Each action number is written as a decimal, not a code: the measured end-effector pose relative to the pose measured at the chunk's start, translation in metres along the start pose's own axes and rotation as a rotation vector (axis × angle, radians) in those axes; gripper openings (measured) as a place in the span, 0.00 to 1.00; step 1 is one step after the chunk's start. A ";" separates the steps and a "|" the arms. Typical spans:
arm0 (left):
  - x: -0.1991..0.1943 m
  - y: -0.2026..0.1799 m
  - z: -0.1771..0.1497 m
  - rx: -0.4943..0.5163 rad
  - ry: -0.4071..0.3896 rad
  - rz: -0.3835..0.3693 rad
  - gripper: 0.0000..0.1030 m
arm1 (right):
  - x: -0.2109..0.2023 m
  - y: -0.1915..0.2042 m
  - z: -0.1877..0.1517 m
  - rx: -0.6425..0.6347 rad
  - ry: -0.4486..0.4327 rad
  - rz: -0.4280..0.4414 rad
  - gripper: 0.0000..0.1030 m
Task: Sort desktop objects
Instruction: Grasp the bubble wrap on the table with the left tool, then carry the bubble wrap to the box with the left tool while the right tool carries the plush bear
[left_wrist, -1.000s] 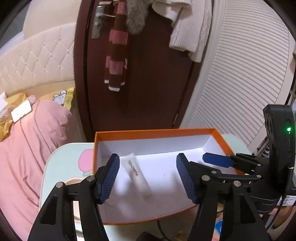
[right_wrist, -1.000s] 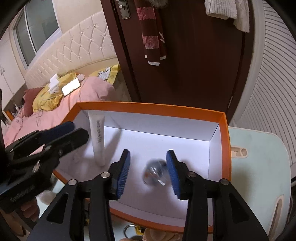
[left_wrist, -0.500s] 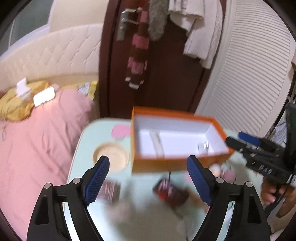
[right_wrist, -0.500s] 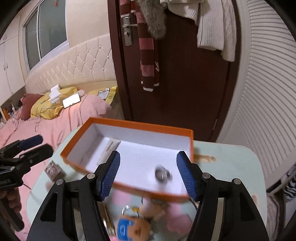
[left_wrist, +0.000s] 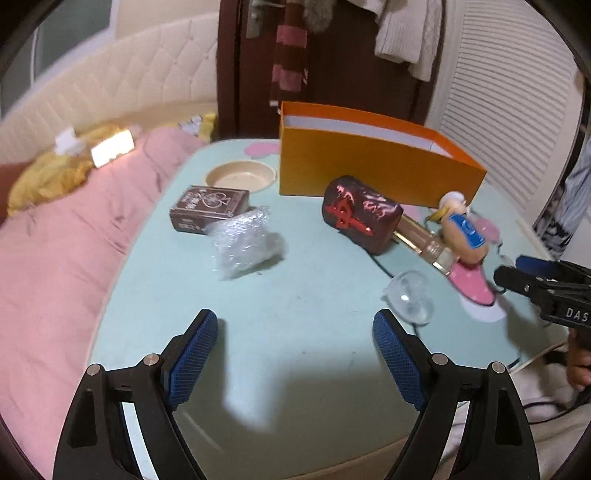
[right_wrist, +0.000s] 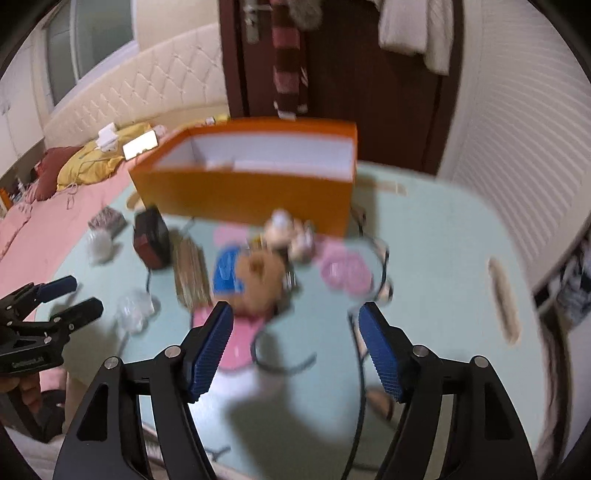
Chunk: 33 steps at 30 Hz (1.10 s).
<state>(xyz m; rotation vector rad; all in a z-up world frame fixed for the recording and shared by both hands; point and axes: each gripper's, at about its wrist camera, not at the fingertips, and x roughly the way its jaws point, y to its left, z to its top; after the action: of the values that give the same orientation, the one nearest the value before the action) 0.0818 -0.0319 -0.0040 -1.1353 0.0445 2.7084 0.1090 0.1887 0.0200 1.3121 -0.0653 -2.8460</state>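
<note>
An orange box (left_wrist: 373, 166) stands at the back of the pale green table (left_wrist: 295, 325); it also shows in the right wrist view (right_wrist: 255, 192). In front of it lie a brown card box (left_wrist: 208, 208), a crumpled clear plastic wrap (left_wrist: 245, 243), a dark red pouch (left_wrist: 360, 214), a glass bottle (left_wrist: 424, 243), a plush toy with a blue tag (left_wrist: 463, 230) and a clear round ball (left_wrist: 410, 297). My left gripper (left_wrist: 295, 354) is open and empty above the near table. My right gripper (right_wrist: 295, 347) is open and empty, above a blurred plush toy (right_wrist: 255, 277) and a black cable (right_wrist: 284, 365).
A beige round dish (left_wrist: 240, 177) is set in the table at the back left. A pink bed (left_wrist: 55, 258) runs along the table's left side. A dark door (left_wrist: 332, 55) with hanging clothes stands behind the box. The right wrist view is blurred.
Both grippers have pulled back and down from over the orange box to the table's near side. Their jaws have opened wider. The box interior is no longer seen from above.
</note>
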 end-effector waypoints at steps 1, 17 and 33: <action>0.001 -0.002 -0.002 0.019 -0.003 0.017 0.85 | 0.005 -0.002 -0.004 0.014 0.028 0.011 0.69; -0.007 0.023 0.022 -0.054 -0.100 0.008 0.84 | 0.016 0.000 -0.017 -0.012 0.011 -0.057 0.91; 0.010 0.021 0.032 -0.058 -0.055 -0.058 0.30 | 0.010 0.002 -0.011 -0.018 -0.022 0.032 0.81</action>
<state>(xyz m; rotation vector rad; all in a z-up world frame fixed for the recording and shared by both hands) 0.0480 -0.0472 0.0105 -1.0598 -0.0749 2.7039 0.1108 0.1856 0.0057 1.2656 -0.0603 -2.8279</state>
